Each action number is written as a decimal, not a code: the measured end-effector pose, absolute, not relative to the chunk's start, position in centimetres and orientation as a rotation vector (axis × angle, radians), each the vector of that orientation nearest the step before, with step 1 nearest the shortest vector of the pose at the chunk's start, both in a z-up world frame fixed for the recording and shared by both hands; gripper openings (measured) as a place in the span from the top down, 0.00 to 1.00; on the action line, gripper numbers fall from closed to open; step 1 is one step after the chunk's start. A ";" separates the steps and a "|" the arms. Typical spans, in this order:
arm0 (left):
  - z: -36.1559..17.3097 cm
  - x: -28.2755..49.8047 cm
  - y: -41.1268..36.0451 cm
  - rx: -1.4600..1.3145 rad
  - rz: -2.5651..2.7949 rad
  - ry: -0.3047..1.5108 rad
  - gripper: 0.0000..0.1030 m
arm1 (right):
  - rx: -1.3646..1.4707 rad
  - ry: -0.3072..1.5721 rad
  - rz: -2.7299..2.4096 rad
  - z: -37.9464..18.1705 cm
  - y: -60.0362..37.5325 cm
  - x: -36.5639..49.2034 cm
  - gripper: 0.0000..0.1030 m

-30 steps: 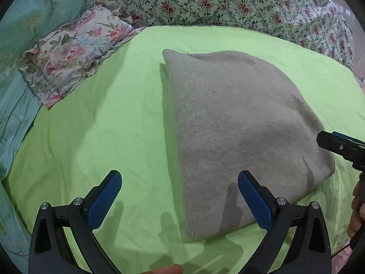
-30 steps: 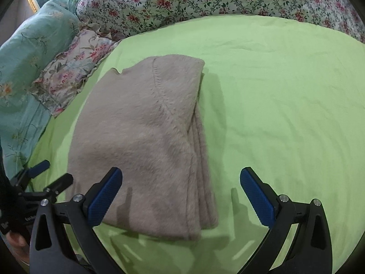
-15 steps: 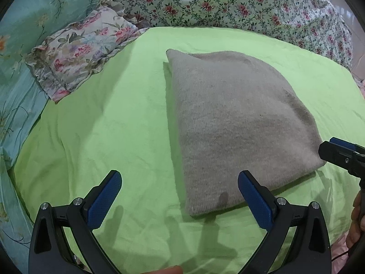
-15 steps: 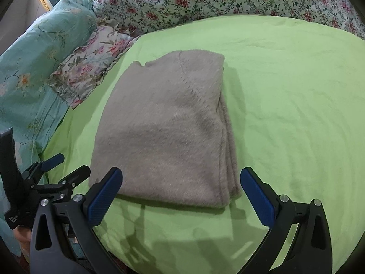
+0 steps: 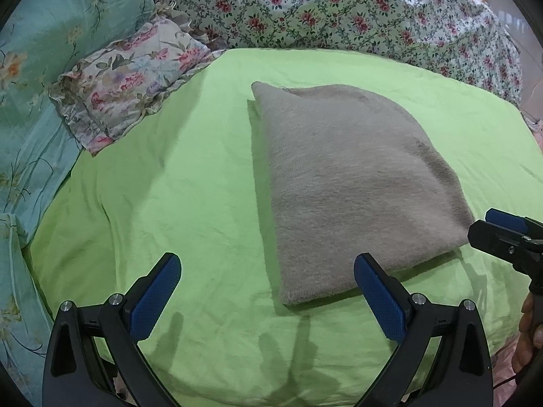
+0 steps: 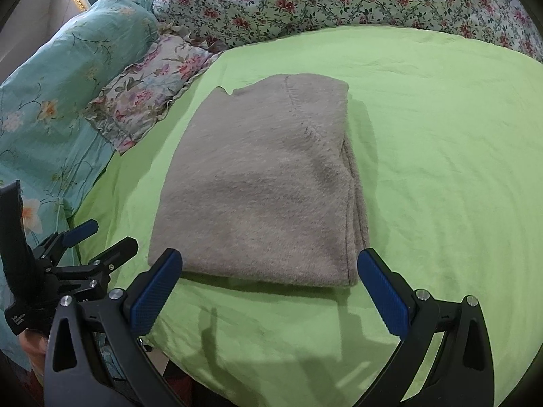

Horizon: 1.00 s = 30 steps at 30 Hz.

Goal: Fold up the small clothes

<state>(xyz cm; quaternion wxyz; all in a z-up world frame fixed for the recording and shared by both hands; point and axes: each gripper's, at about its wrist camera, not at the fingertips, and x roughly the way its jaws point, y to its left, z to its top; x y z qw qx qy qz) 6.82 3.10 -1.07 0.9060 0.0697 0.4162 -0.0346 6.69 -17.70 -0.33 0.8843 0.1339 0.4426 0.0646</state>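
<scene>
A beige knitted garment point(image 5: 346, 183) lies folded into a flat rectangle on the lime green sheet point(image 5: 176, 183); it also shows in the right wrist view point(image 6: 264, 183). My left gripper point(image 5: 268, 291) is open and empty, held back from the garment's near left corner. My right gripper point(image 6: 269, 288) is open and empty, just short of the garment's near edge. Each gripper shows at the edge of the other's view: the right one point(image 5: 505, 234) and the left one point(image 6: 91, 240).
A floral pillow point(image 5: 129, 81) and a teal flowered duvet point(image 5: 40, 68) lie to the left. A rose-patterned quilt point(image 5: 339, 13) runs along the far side. The bed's near edge point(image 6: 237, 373) drops off below the grippers.
Both grippers have pulled back from the folded garment, which now sits farther away in both views. The garment has not moved.
</scene>
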 end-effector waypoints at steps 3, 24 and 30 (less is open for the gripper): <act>-0.8 6.6 3.0 0.147 -0.073 0.852 0.01 | 0.276 0.918 0.137 -0.2 -17.6 6.4 0.00; -0.6 5.9 2.7 0.157 -0.092 0.850 0.01 | 0.229 0.926 0.145 -0.1 -17.2 5.8 0.00; -0.7 6.0 2.5 0.159 -0.097 0.856 0.01 | 0.231 0.925 0.148 -0.2 -17.4 5.8 0.00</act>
